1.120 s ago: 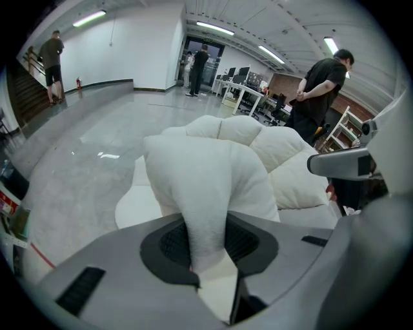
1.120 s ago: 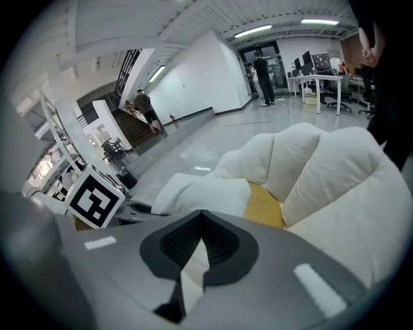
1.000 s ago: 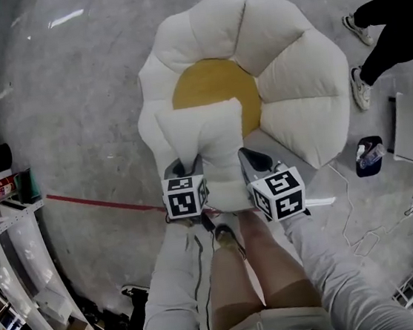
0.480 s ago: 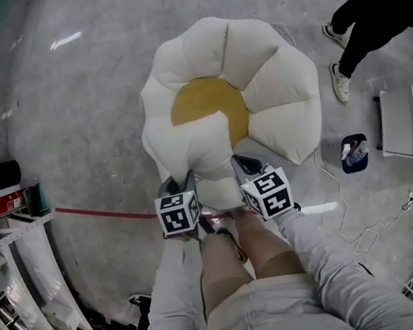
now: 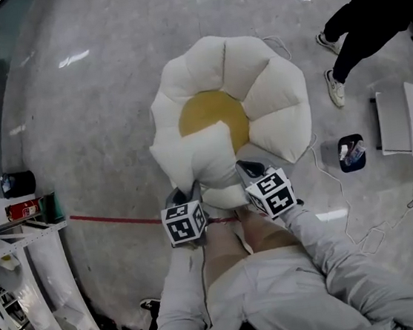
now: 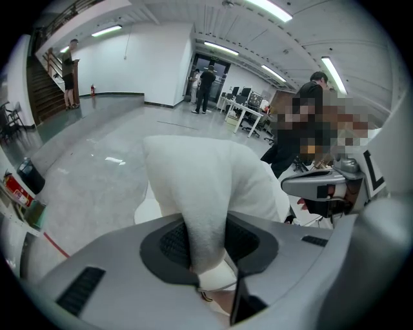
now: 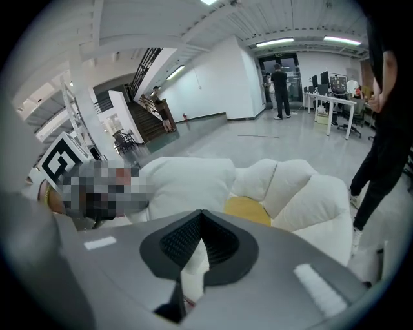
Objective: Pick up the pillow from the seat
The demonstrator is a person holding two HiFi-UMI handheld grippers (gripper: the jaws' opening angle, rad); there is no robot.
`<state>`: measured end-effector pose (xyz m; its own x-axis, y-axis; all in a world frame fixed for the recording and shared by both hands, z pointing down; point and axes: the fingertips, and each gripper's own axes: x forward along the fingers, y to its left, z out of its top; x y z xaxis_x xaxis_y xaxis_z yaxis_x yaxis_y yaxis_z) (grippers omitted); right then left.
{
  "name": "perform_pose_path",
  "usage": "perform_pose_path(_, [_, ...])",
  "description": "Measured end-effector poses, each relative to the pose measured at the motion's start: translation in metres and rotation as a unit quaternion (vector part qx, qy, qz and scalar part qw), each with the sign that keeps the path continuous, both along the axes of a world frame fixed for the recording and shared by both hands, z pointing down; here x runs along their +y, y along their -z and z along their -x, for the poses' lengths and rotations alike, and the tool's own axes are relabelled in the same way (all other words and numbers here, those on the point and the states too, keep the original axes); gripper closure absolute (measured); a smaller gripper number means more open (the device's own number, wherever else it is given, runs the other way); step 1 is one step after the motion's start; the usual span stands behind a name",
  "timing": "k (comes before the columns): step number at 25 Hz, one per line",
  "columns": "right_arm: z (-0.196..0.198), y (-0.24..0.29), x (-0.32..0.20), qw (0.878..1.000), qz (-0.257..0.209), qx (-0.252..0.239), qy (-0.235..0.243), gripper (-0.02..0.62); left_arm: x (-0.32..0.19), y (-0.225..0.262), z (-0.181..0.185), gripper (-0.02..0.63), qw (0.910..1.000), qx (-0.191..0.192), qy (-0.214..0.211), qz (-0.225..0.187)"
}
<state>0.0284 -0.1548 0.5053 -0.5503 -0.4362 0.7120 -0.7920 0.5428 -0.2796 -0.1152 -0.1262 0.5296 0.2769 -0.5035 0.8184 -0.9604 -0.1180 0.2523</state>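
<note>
a: while the soft white square pillow [image 5: 204, 157] hung over the white flower-shaped cushion seat [image 5: 276, 96], was it secure?
b: left gripper [image 5: 181, 199] and right gripper [image 5: 250, 171] each clamped its lower edge; lifting evenly seemed wise.

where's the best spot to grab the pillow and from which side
Its near edge, one corner per gripper, coming from the person's side. The pillow is soft, so a pinch of bunched fabric should hold: the left gripper and right gripper are each shut on a fold there.
</note>
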Motion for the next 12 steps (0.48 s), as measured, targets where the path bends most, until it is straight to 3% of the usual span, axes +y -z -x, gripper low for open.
perform_pose_path(12, [-0.015,0.062,-0.006,0.999,-0.046,-0.014,-0.002,0.595,-0.001,0.055,-0.02,0.497,0.9993,0.018,-0.002,-0.033])
